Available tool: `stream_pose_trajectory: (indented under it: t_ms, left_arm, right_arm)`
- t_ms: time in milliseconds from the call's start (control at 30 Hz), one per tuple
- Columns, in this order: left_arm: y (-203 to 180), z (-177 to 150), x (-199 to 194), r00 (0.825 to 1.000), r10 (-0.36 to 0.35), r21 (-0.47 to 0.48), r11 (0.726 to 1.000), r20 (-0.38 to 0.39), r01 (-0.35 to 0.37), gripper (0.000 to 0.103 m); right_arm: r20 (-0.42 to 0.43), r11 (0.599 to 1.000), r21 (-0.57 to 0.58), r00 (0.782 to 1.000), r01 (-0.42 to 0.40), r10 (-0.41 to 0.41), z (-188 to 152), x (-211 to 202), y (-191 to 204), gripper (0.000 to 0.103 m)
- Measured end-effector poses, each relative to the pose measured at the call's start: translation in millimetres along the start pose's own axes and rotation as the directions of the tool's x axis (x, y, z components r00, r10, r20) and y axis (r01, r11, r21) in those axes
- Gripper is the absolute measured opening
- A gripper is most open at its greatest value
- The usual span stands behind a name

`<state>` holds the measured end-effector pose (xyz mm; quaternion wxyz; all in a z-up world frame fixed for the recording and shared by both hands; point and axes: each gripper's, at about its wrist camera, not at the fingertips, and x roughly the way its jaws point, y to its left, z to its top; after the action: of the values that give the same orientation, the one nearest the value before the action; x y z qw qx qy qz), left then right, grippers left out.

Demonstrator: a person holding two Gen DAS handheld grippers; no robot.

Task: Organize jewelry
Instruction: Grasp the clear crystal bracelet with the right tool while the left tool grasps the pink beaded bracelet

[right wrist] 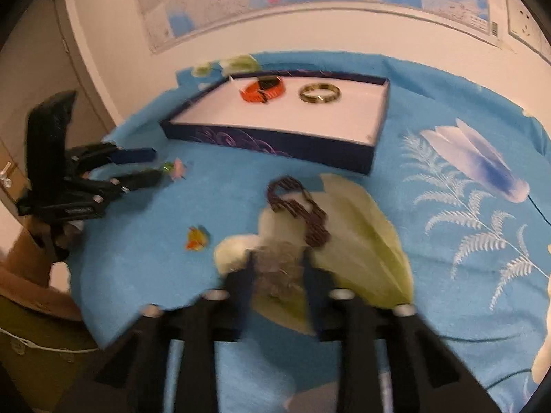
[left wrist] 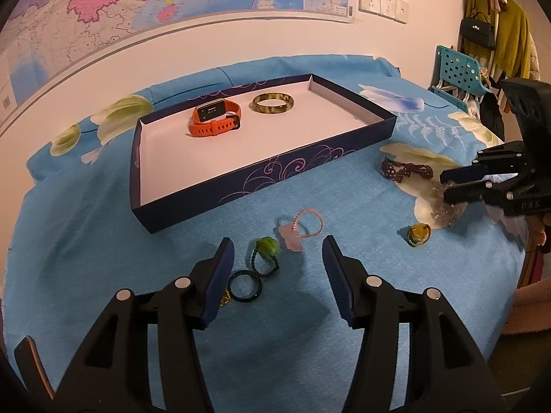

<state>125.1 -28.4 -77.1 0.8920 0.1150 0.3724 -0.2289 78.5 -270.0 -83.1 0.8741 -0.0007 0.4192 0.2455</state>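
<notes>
A shallow dark-blue box (left wrist: 272,179) with a white floor sits on the tabletop (left wrist: 103,258), which is covered by a blue flowered cloth. Inside the box, toward its far wall, lie an orange watch (left wrist: 215,117) and, just right of it, a mottled bangle (left wrist: 273,102); they are apart from each other.

All the other jewelry lies on the cloth in front of the box. Near the middle of the box's front wall is a pink bracelet (left wrist: 309,223) resting partly on a pale pink piece (left wrist: 291,237). Closer to the camera than that are a green bead ring (left wrist: 267,248) and a dark ring (left wrist: 245,285), beside which a bit of gold chain peeks out. Off the box's front right corner lies a dark red beaded band (left wrist: 406,169), and nearer than that a small yellow ring (left wrist: 419,234).

The left gripper (left wrist: 277,258) hangs over the green bead ring and dark ring with its jaws about half apart and nothing between them.

The right gripper (right wrist: 277,272), to the right of the box beyond the beaded band, has its jaws closed on a clear crystal bracelet (right wrist: 279,268), which bunches between the pads and hangs below them. That view is blurred.
</notes>
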Motion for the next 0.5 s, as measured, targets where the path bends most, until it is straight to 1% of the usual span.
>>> stream_pose_trajectory:
  t_ms: [33,167,233,300,367,500]
  left_arm:
    - [0,0,0,1.0,0.002,-0.002,1.0,0.001,-0.002,0.053]
    - [1,0,-1,1.0,0.003,-0.01,1.0,0.003,-0.003,0.053]
    - [1,-1,-1,1.0,-0.001,-0.014,1.0,0.004,0.001,0.053]
    - [2,-1,-1,1.0,-0.004,-0.017,1.0,0.004,0.005,0.053]
    - [2,0,-1,1.0,-0.007,-0.016,1.0,0.005,0.007,0.053]
    - [0,0,-2,1.0,-0.016,-0.008,1.0,0.009,0.016,0.052]
  right_arm:
    - [0.015,1.0,0.0,1.0,0.0,0.0,3,-3,1,0.008]
    - [0.106,0.999,0.025,0.994,-0.044,0.041,17,-24,-1,0.008]
    - [0.156,0.996,0.056,0.986,-0.071,0.061,24,-33,-5,0.008]
    - [0.192,0.991,0.065,0.976,-0.114,0.1,30,-40,-7,0.008]
    - [0.194,0.992,0.068,0.977,-0.102,0.087,34,-40,-6,0.008]
    - [0.185,0.992,0.066,0.978,-0.109,0.095,36,-35,-2,0.008]
